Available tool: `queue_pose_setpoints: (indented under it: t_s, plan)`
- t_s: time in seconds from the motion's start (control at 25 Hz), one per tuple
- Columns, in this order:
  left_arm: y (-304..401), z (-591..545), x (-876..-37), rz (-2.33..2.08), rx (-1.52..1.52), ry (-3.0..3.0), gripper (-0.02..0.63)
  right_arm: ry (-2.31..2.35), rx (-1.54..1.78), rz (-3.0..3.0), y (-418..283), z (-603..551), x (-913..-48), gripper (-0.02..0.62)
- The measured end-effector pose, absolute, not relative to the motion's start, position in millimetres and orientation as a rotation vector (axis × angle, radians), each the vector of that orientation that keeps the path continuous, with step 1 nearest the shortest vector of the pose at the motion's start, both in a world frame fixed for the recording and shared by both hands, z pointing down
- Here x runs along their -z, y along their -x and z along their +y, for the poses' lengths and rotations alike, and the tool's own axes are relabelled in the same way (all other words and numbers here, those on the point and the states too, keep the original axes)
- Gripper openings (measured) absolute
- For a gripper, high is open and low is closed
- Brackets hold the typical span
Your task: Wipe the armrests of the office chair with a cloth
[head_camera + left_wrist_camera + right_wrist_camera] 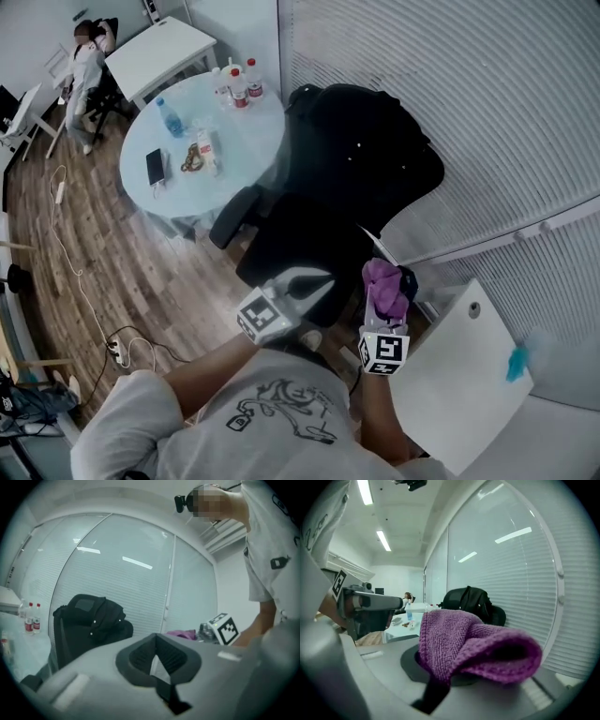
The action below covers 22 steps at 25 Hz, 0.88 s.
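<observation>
The black office chair (309, 239) stands in front of me with a black jacket (361, 141) draped over its backrest. Its left armrest (234, 217) points toward the round table. My right gripper (384, 298) is shut on a purple cloth (384, 281), held over the chair's right side; whether it touches that armrest is hidden. The cloth (468, 644) bulges over the jaws in the right gripper view. My left gripper (322, 279) is shut with nothing in it and hovers above the seat's front. In the left gripper view the chair (89, 620) sits off to the left.
A round glass table (253, 141) left of the chair carries bottles (239, 86) and a phone (155, 167). A white desk (159, 52) and a seated person (89, 56) are beyond. A white cabinet top (459, 375) is close on my right. Cables (117, 349) lie on the floor.
</observation>
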<state>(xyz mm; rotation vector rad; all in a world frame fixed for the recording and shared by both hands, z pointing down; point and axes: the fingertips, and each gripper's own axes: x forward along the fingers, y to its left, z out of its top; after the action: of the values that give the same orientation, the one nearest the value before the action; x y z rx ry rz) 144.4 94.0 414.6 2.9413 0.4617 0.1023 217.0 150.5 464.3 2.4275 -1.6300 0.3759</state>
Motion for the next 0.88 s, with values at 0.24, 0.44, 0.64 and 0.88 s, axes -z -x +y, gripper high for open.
queue_pose_setpoints:
  t_s: [0.24, 0.44, 0.64, 0.88]
  plan:
    - [-127, 98, -348, 0.413, 0.014, -2.978, 0.002, -2.44, -0.261, -1.711, -174, 152, -385, 0.029]
    - [-111, 108, -290, 0.351, 0.104, -2.982, 0.002, -2.426, -0.2, -1.777, -148, 162, -335, 0.029]
    - [-101, 120, -267, 0.35, 0.13, -3.009, 0.002, -2.416, -0.15, -1.823, -130, 173, -306, 0.029]
    - [-91, 125, -260, 0.295, 0.155, -3.005, 0.002, -2.369, -0.133, -1.884, -124, 173, -298, 0.029]
